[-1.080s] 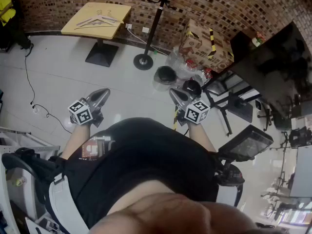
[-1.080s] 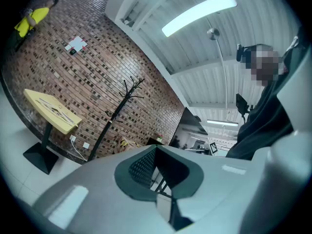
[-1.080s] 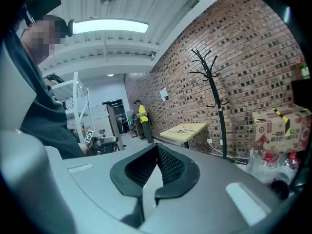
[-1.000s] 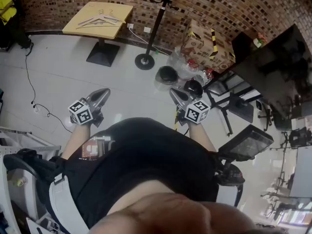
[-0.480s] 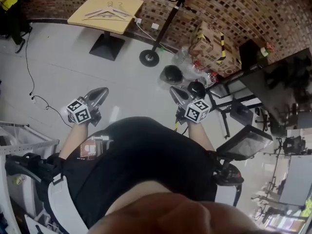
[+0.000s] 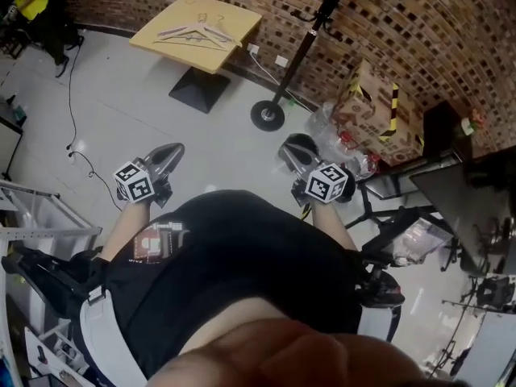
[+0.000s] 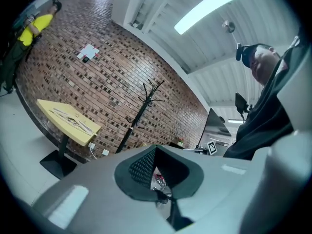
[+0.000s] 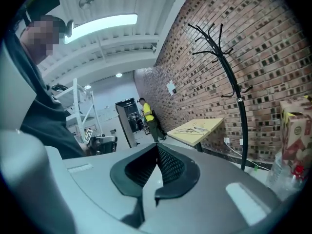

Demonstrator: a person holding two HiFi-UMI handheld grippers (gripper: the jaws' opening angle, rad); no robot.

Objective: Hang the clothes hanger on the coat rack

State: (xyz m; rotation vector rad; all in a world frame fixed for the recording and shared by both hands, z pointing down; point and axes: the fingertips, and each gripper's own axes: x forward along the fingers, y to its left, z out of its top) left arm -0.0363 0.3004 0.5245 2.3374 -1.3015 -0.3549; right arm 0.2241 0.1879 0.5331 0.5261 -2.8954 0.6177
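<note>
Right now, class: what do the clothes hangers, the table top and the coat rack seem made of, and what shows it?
Clothes hangers: probably wood, pale and matt, with thick flat arms.
Table top: yellowish wood or laminate, smooth; which one is unclear.
Coat rack: likely metal with a black finish, a slim pole on a round base.

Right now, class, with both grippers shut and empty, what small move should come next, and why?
Probably step closer to the yellow table and open one gripper's jaws. The hangers lie on its top, well away from both grippers. The left gripper and right gripper are shut and hold nothing. The coat rack stands beside the table.
</note>
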